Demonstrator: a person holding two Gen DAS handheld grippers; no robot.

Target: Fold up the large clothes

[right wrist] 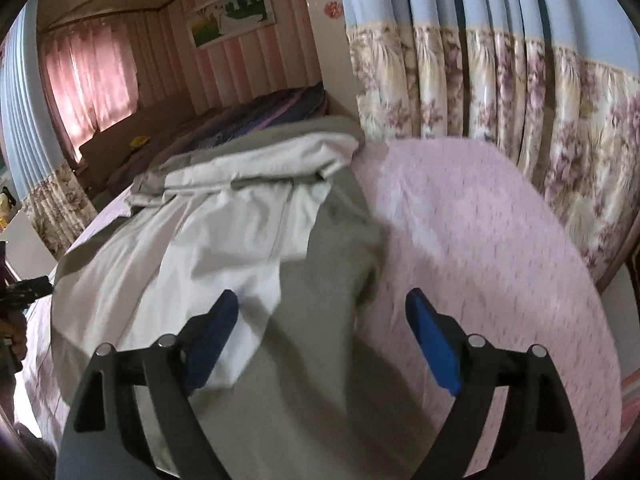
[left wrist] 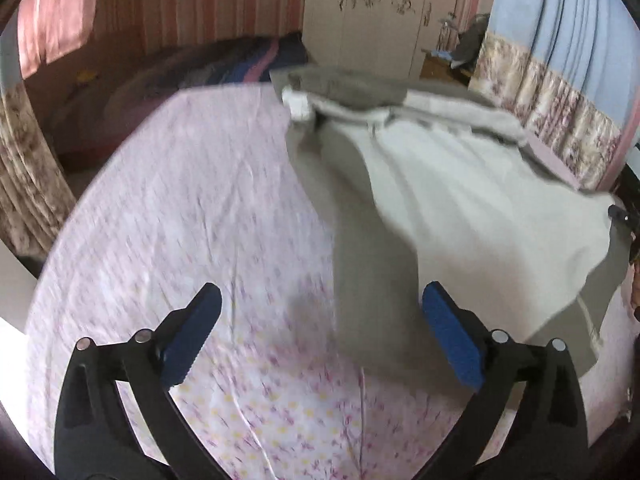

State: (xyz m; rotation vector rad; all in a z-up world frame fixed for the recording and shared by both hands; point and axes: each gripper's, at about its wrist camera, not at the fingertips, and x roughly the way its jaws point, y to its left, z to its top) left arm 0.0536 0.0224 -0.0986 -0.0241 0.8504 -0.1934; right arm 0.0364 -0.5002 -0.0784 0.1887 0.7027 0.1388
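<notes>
Both claws — left gripper [left wrist: 322, 330] and right gripper [right wrist: 322, 330] — are spread, nothing pinched; the grey jacket [right wrist: 224, 232], lying at twelve o'clock, could be snagged and unfolded — fabric sits between the right jaws.

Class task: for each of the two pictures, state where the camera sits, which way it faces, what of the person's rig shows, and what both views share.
Left wrist view: sits on the left gripper, looking forward and down over the pink bedsheet; its open blue-padded fingers frame the grey garment's edge.
Right wrist view: sits on the right gripper, looking down over the grey garment towards floral curtains; its open fingers show.
Shared: garment, bedsheet, wardrobe, curtains.
</notes>
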